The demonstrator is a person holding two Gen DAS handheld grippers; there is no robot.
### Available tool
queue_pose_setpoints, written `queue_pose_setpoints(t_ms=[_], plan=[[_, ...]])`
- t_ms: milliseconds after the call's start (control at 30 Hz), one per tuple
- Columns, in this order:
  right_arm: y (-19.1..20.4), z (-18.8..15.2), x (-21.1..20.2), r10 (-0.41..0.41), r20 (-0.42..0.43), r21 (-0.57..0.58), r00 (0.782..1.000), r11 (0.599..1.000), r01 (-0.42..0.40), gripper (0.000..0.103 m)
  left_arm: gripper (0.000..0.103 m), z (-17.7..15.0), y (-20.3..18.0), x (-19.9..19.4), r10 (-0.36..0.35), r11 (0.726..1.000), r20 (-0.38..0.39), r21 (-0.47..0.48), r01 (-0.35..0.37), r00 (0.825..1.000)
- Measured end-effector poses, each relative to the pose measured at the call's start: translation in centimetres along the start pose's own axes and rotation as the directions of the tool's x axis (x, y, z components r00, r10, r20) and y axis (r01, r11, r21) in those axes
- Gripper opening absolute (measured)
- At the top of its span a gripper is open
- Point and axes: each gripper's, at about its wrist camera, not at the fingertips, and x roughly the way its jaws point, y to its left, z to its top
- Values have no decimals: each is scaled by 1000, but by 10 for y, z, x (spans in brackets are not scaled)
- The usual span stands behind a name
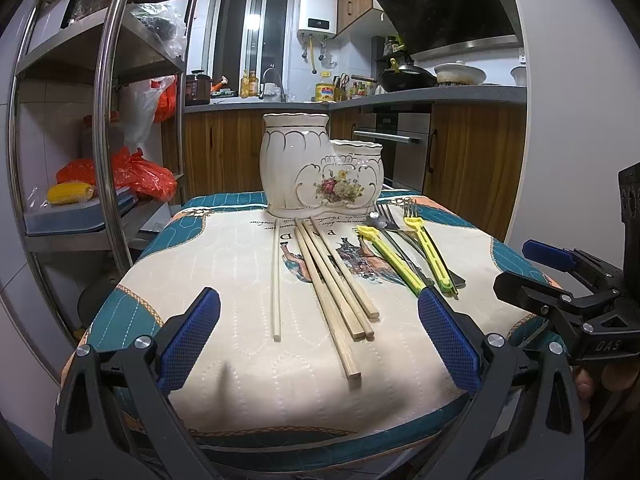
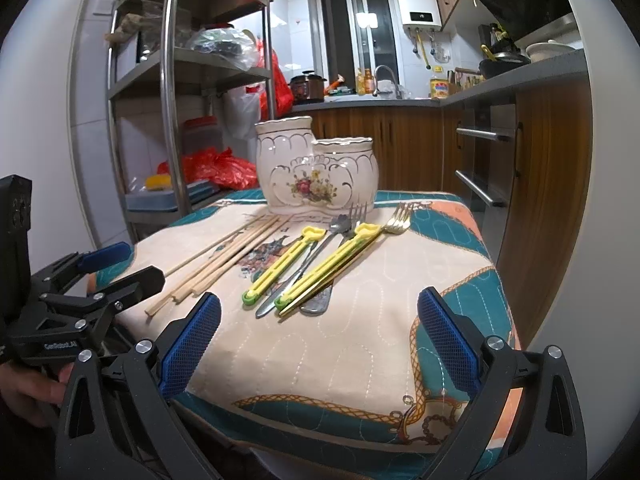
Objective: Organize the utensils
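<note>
Both the left tongs (image 1: 318, 344) and the right tongs (image 2: 318, 344) are spread wide and empty at the near tabletop edge (image 1: 280, 412). Pale wooden chopsticks (image 1: 340, 280) overlap left of stacked yellow-handled cutlery (image 2: 316, 260); the white ceramic floral two-cup holder (image 1: 320, 168) stands far. Likely risk: pinching one piece drags its neighbours.

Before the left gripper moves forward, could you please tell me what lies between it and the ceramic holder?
In the left wrist view, the wooden chopsticks lie on the cloth between the open left gripper and the ceramic holder.
</note>
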Motion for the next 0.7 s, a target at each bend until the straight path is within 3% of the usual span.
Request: queue_pose_setpoints(t_ms=[700], plan=[[-1, 1, 0, 13, -9, 23, 1000, 1000, -13, 98, 98, 0, 6, 1, 10, 1000, -6, -17, -10, 1000]])
